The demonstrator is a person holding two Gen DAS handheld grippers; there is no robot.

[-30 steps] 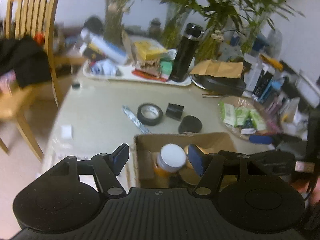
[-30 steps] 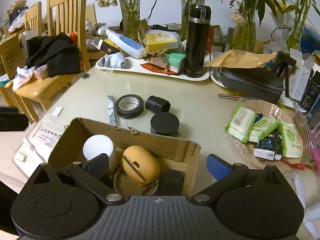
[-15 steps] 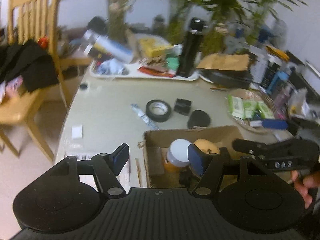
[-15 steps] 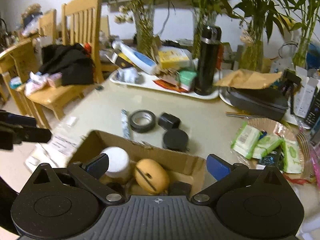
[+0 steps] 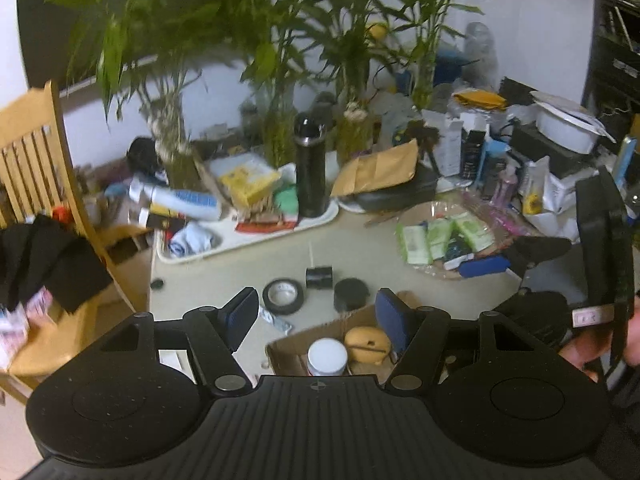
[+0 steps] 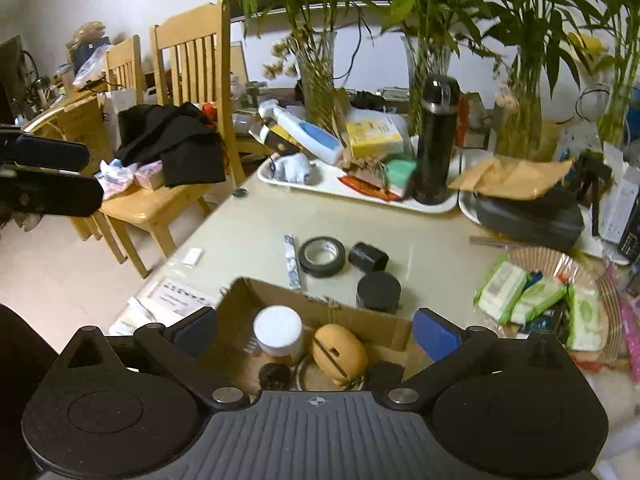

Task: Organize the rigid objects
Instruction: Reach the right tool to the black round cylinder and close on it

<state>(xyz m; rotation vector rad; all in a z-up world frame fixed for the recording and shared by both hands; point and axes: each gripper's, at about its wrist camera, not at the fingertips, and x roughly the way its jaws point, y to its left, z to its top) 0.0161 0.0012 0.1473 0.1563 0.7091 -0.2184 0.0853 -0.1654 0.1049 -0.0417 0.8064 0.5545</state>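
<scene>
left wrist only: person's hand

My brown corrugated cardboard box: matt, torn edges. Beige tabletop: smooth, glossy. Black tape roll: shiny plastic. Tall black flask: glossy, metal collar. Pale wooden chair: smooth, varnished.

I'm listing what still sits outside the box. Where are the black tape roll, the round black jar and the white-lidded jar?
black tape roll [image 6: 322, 257], right wrist view, on its ring.
round black jar [image 6: 378, 290], right wrist view, on its lid.
white-lidded jar [image 6: 278, 326], right wrist view, on its lid.
</scene>
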